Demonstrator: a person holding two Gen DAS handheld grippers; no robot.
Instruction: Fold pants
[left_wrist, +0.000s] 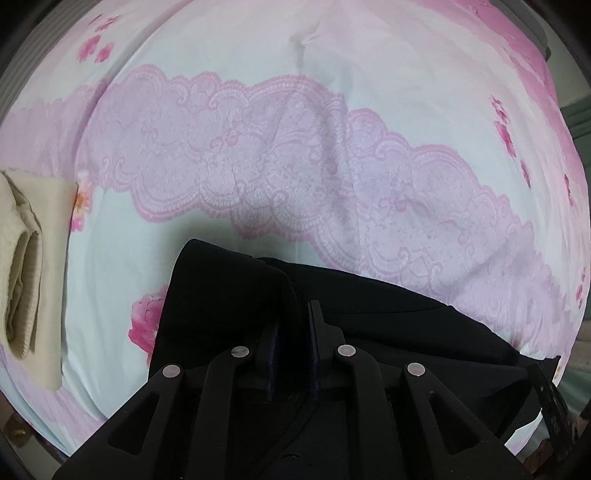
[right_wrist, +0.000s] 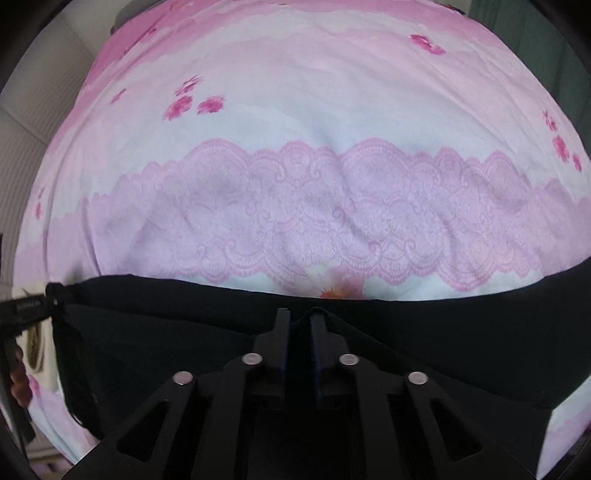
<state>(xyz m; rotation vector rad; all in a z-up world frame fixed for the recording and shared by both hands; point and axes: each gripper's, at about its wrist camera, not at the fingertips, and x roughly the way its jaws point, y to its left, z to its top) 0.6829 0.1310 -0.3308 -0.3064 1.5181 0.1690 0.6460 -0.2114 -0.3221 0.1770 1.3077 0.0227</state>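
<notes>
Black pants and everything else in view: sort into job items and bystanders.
Job:
- black pants
- left gripper, fingers shut on the pants
- right gripper, fingers shut on the pants

Lying about:
- folded cream garment
- pink floral bedsheet underneath

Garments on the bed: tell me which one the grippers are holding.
The black pants, pinched by both the left gripper and right gripper. The folded cream garment lies untouched at the left.

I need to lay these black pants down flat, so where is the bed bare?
The bedsheet lies bare ahead of both grippers, across the lace band and beyond. It is crowded only at the far left, where folded cream clothing lies, and near you under the black pants.
</notes>
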